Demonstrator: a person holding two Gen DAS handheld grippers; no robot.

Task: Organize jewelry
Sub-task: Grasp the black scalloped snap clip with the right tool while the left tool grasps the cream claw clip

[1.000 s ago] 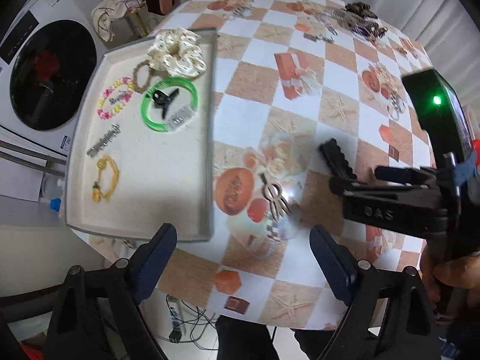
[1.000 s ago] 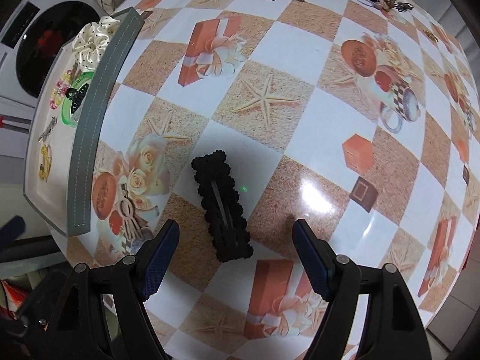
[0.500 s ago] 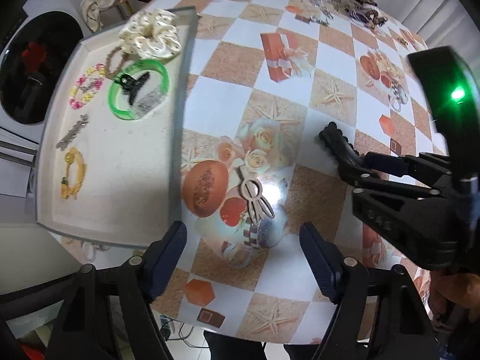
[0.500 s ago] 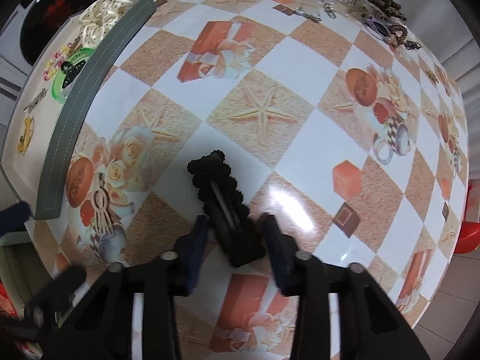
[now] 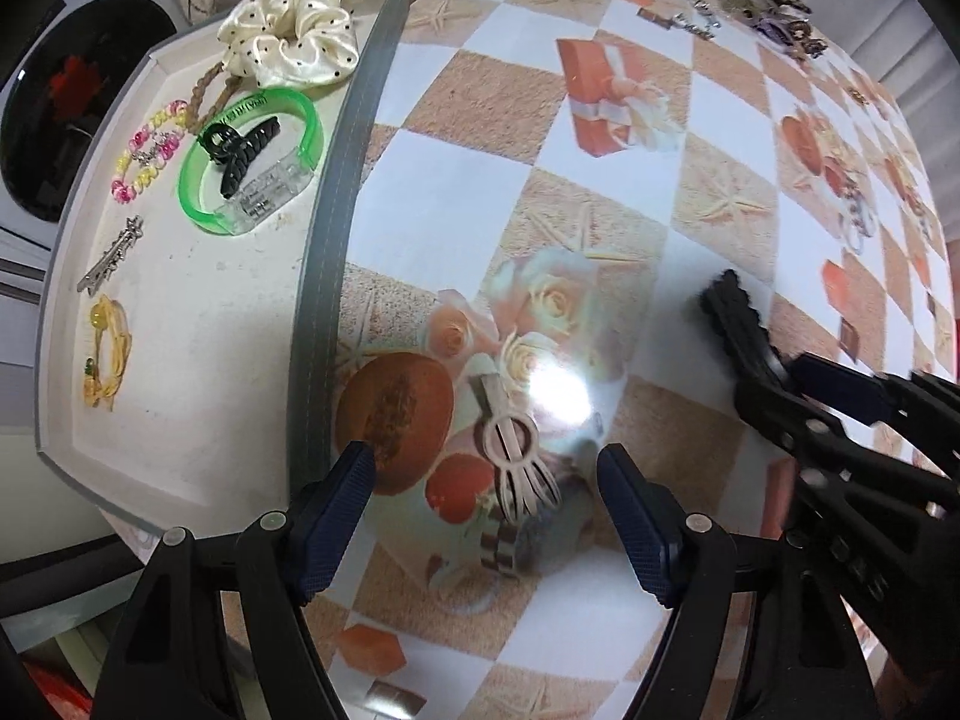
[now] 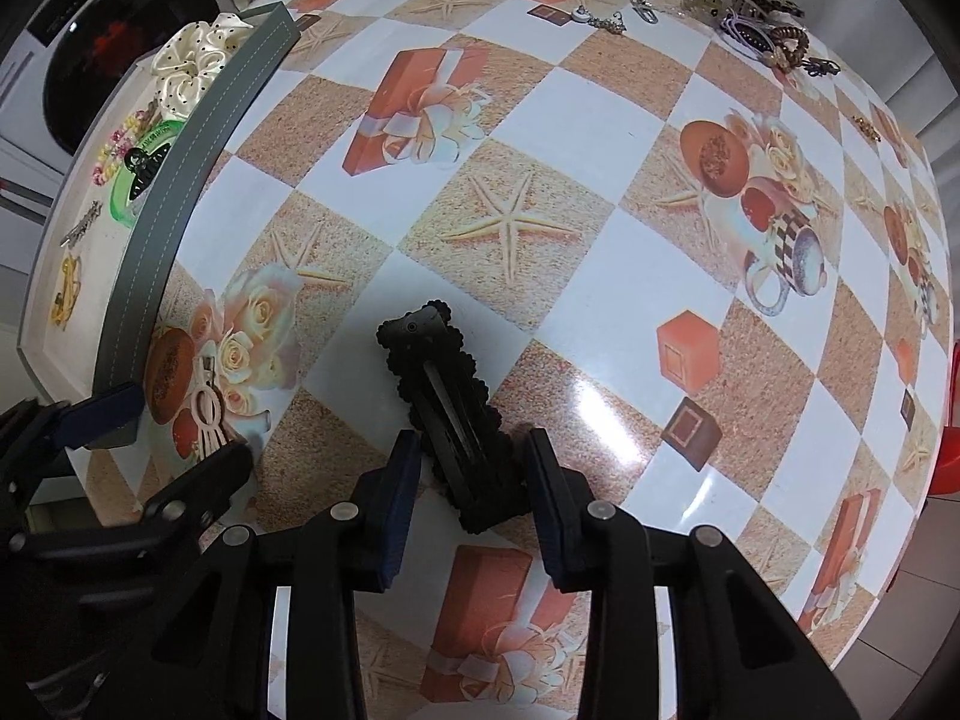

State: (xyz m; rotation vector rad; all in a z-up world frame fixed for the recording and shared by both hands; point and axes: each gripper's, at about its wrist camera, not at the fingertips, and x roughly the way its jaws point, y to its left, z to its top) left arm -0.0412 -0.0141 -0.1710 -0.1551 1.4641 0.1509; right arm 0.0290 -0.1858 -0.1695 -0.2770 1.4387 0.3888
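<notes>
Two hair clips lie on a glossy patterned tabletop (image 6: 558,114), just beside a grey-rimmed tray (image 5: 324,252) that already holds a cream scrunchie (image 5: 288,36), a green bangle (image 5: 252,168) and other small pieces.

The right tongs (image 6: 474,468) have just been closing and now clench the near end of a black scalloped clip (image 6: 450,414). It looks light and rigid with a felt-like surface, so it should not slip.

The left tongs (image 5: 486,510) are released and have narrowed slightly; they straddle a beige claw clip (image 5: 516,462) without touching it. This one looks thin, hard and smooth, likely brittle at its prongs; the round body seems the safer hold.

More jewelry (image 6: 756,18) is heaped at the far edge. A washing machine (image 6: 114,60) stands beyond the tray.
</notes>
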